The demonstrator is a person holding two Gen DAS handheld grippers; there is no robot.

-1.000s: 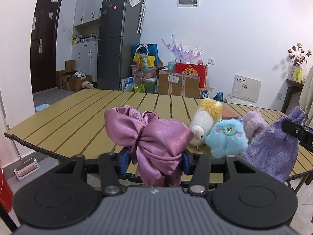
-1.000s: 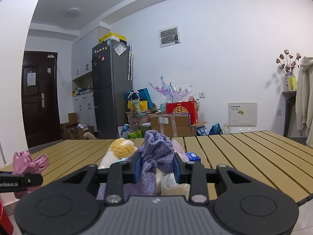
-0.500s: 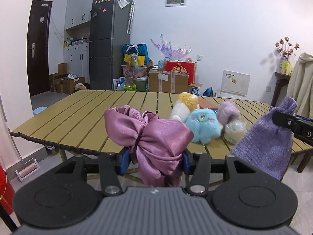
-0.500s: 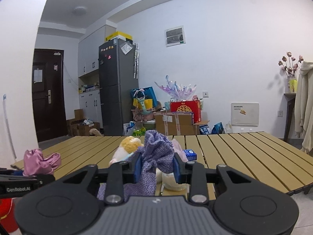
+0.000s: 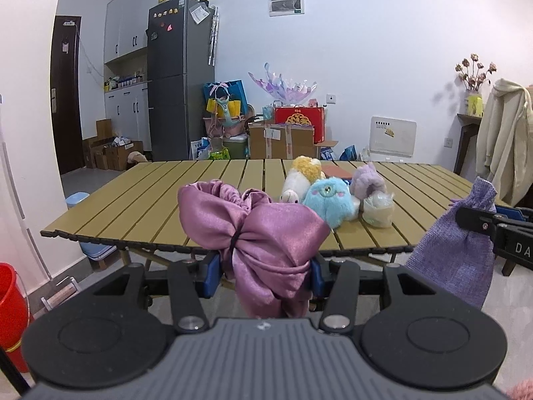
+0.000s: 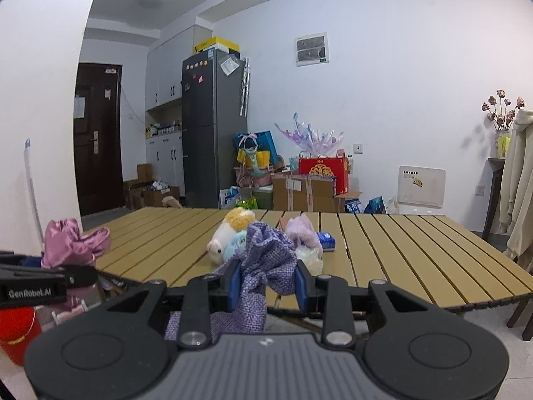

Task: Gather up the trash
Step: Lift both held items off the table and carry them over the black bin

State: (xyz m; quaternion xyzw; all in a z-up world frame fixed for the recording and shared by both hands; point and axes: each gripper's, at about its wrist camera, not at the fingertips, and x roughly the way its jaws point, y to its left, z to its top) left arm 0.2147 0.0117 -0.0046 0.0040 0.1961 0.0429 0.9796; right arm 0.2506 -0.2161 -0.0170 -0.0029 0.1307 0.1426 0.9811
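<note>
Left gripper [image 5: 265, 271] fills the bottom of its own view: a ribbed grey housing at six o'clock, a small pale logo at its top edge. Two matte black round discs flank it at seven and five o'clock, each with a shallow ring pressed in. Black linkage arms rise from silver pivot screws and end in blue finger pads [image 5: 212, 275]. The right gripper [image 6: 266, 283] is built the same: grey ribbed body, black discs, silver screws, blue pads [image 6: 235, 283]. At nine o'clock in the right view, the left unit's black side bar carries white lettering, "GenRobot.AI". A small screw head shows on the black bar at three o'clock in the left view.
</note>
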